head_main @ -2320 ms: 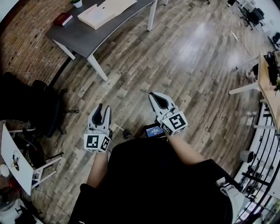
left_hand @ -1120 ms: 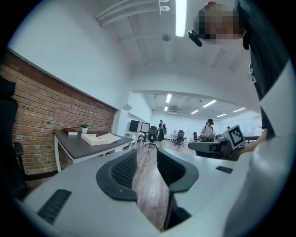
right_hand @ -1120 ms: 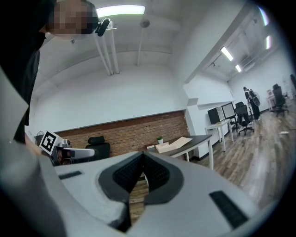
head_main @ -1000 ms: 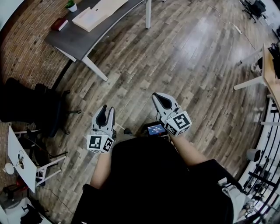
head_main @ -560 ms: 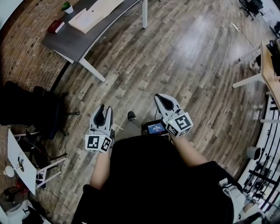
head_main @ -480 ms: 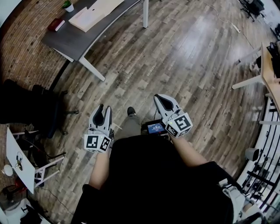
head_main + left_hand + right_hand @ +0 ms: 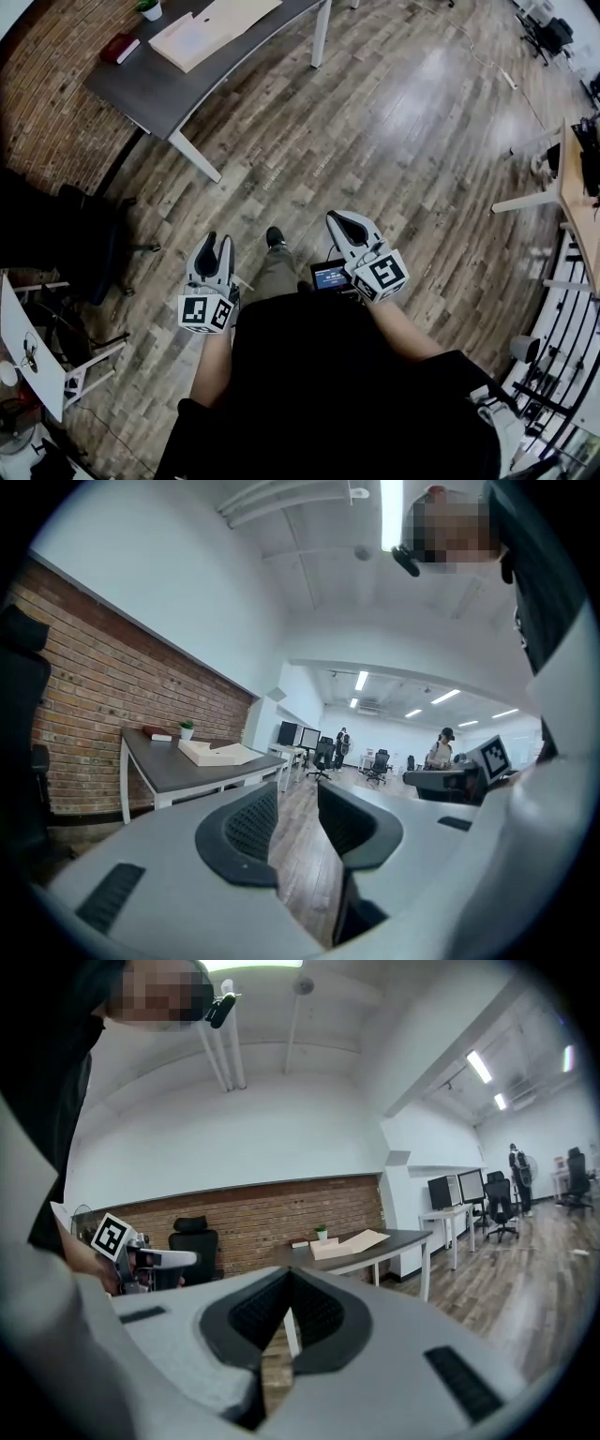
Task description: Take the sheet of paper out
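Open office, plank floor [image 7: 394, 122], brick wall [image 7: 47, 103] at left. Grey tabletop [image 7: 159, 80], far ahead, carries a red book [image 7: 118, 48], a plant [image 7: 148, 7], a pale flat box [image 7: 192, 39] and a tan sheet [image 7: 242, 11] lapping onto the box. The sheet is probably the paper, well apart from both grippers. Judged light, limp and easily creased, so pinch a free corner.

Left gripper [image 7: 218, 246]: jaws slightly apart, empty.

Screen [image 7: 330, 276]: text too small to read.

Right gripper [image 7: 336, 219]: jaws closed tip to tip, empty.

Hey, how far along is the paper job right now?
Done: nothing visible. In hand: nothing; the left gripper is open and the right gripper shut empty, both over the wooden floor. Left: reach the grey desk, where a pale flat box lies, and pull the sheet out.
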`<state>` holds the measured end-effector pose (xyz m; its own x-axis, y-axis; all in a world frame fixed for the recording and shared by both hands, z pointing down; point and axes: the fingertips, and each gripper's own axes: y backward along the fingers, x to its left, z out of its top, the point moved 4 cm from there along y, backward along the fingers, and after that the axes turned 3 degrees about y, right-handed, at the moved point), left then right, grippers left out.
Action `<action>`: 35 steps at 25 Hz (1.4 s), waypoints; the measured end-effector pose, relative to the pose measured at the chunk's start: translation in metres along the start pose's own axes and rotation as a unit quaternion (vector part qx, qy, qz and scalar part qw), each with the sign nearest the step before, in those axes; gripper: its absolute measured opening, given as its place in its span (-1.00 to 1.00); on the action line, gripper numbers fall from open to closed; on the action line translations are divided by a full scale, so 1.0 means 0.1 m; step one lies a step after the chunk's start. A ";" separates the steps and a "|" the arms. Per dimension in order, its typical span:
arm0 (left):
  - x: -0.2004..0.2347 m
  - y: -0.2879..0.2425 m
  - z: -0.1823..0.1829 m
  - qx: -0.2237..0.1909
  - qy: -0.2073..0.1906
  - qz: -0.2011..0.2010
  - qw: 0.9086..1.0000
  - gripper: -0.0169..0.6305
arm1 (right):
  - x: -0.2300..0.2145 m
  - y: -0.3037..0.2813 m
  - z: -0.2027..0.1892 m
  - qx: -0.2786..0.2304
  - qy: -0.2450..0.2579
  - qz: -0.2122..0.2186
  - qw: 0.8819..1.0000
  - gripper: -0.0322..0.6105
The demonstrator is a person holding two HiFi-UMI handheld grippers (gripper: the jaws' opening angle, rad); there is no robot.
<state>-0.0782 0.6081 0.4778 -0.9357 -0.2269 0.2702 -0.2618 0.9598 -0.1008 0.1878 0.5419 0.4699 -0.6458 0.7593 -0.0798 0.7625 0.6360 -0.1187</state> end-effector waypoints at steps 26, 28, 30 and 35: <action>1.63 -2.77 0.68 0.019 0.018 -0.046 0.999 -0.56 | -1.53 -2.76 0.61 0.026 0.020 -0.002 0.999 -0.89; 1.67 -2.97 0.68 0.025 0.014 -0.052 0.998 -0.56 | -1.73 -2.89 0.61 0.023 0.013 -0.009 1.000 -0.89; 1.69 -3.20 0.68 0.029 0.010 -0.056 0.998 -0.56 | -1.96 -3.05 0.61 0.018 0.009 -0.012 1.000 -0.89; 1.74 -3.86 0.75 0.031 0.008 -0.043 0.999 -0.57 | -2.63 -3.53 0.67 0.008 0.004 0.003 1.000 -0.89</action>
<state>-0.1577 0.1856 0.4916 -0.9052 -0.3047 0.2962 -0.3554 0.9249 -0.1348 0.0859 0.1091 0.4667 -0.6411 0.7641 -0.0724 0.7654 0.6294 -0.1341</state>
